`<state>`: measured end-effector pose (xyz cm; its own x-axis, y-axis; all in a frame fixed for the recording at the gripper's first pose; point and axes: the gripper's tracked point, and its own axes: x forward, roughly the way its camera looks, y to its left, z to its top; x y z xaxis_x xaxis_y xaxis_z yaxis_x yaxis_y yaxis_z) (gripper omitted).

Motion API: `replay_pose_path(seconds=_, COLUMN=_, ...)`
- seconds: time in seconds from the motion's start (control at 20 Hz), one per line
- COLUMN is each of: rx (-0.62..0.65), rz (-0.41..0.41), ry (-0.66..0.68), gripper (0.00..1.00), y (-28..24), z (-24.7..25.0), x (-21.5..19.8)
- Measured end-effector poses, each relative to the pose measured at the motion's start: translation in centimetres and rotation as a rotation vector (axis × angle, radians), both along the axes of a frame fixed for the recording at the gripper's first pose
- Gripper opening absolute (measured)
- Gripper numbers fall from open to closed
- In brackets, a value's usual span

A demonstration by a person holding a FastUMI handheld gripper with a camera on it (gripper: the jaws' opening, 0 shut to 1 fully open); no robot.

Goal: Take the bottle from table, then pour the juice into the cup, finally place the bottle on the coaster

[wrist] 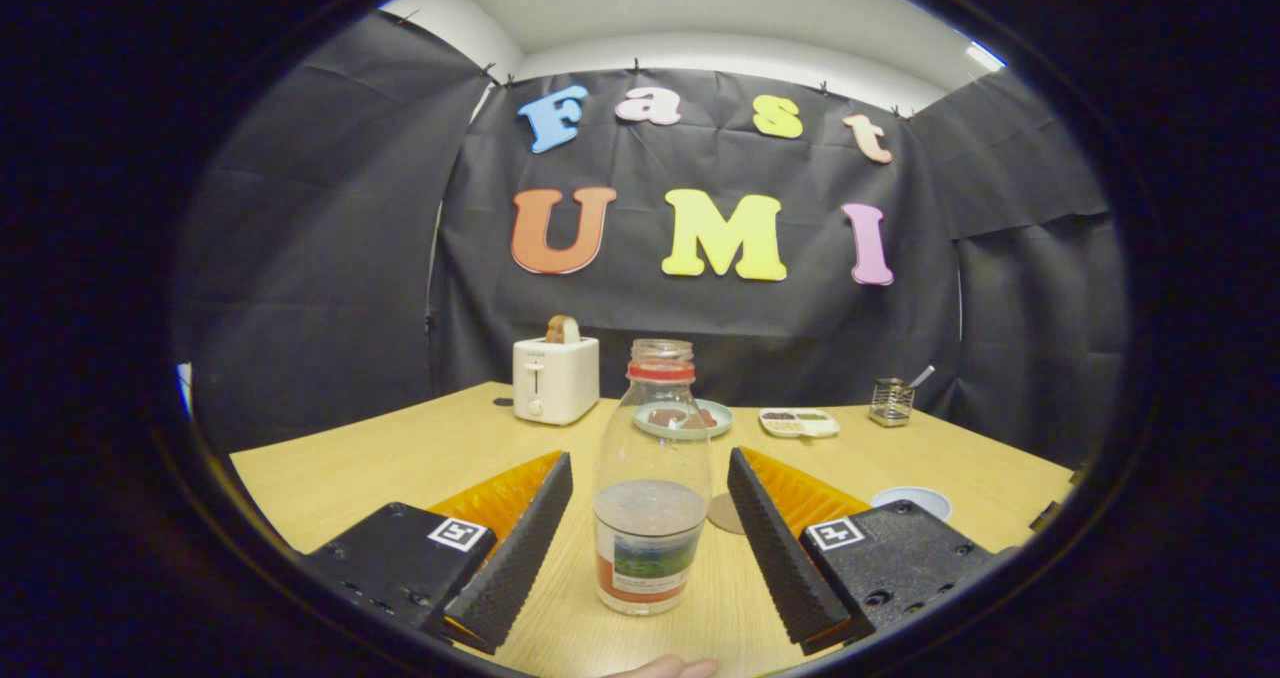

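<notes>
I have the gripper (pixel 650 473) spread wide, its two fingers (pixel 520 548) standing on either side of the bottle (pixel 652 478) with clear gaps, so neither one touches it. The bottle stands upright on the wooden table (pixel 400 458), right between the fingers; it is clear, uncapped, with a red ring around the neck, a label near its base, and liquid filling only its lower part. Just behind the bottle, between it and the right finger, I see the edge of a round brown coaster (pixel 726 514) lying flat. Past the right finger sits a pale blue cup (pixel 912 501), partly hidden by the gripper body. Farther back on the table are a white toaster (pixel 555 380) with a slice of bread (pixel 562 330) sticking out, a green plate (pixel 684 419), a small divided dish (pixel 799 422), and a wire holder (pixel 890 402).
</notes>
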<state>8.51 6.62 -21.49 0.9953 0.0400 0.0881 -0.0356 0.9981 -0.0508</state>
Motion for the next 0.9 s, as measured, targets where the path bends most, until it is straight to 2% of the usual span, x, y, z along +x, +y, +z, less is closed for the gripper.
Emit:
replay_pose_path(seconds=0.15, rx=0.012, rz=-0.014, ry=0.013, gripper=1.00, y=0.1, z=-0.9, x=1.8)
replay_pose_path(seconds=0.35, rx=0.022, rz=-0.085, ry=0.034, gripper=1.00, y=-0.7, z=-2.1, x=4.6)
replay_pose_path(seconds=0.5, rx=0.047, rz=-0.078, ry=0.069, gripper=0.84, y=-1.1, z=-2.1, x=4.1)
replay_pose_path(seconds=0.75, rx=0.207, rz=-0.051, ry=0.096, gripper=0.83, y=-2.0, z=-0.7, x=2.7)
replay_pose_path(seconds=0.9, rx=0.358, rz=0.004, ry=0.087, gripper=0.83, y=-1.6, z=0.6, x=2.1)
